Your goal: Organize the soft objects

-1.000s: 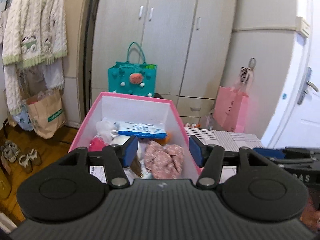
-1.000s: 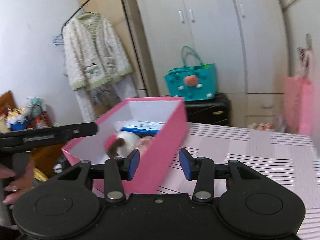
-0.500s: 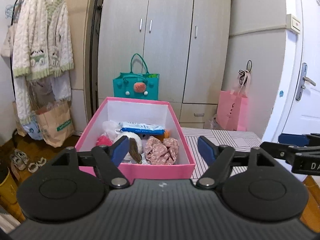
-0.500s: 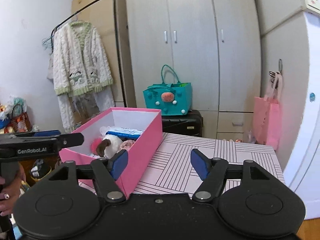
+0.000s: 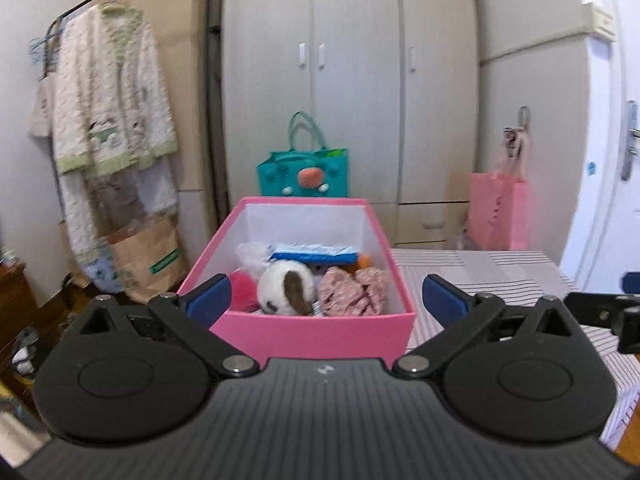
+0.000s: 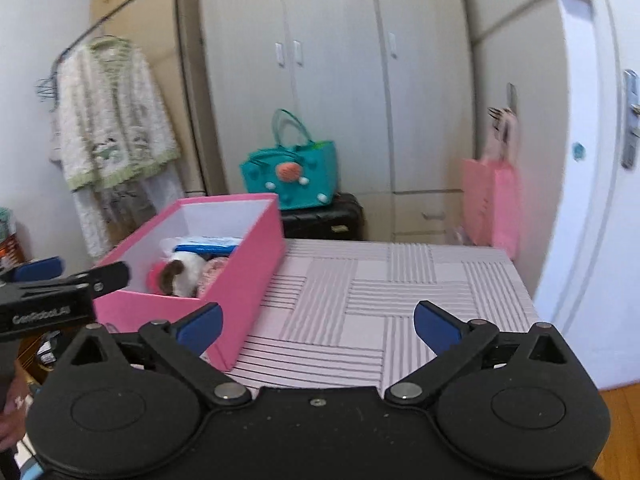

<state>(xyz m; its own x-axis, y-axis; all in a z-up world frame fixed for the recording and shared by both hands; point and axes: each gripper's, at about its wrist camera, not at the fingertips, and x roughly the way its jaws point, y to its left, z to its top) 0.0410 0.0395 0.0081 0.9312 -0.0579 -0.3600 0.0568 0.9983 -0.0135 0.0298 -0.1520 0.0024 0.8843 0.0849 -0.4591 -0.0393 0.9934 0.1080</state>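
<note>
A pink storage box [image 5: 316,334] sits at the striped table's [image 6: 400,280] nine-o'clock edge, holding a white plush toy [image 5: 285,286], a pink floral fabric piece [image 5: 352,292] and a blue packet [image 5: 314,251]. Left gripper [image 5: 326,300] and right gripper [image 6: 316,324], jaws just opened wide, grasp nothing.
</note>
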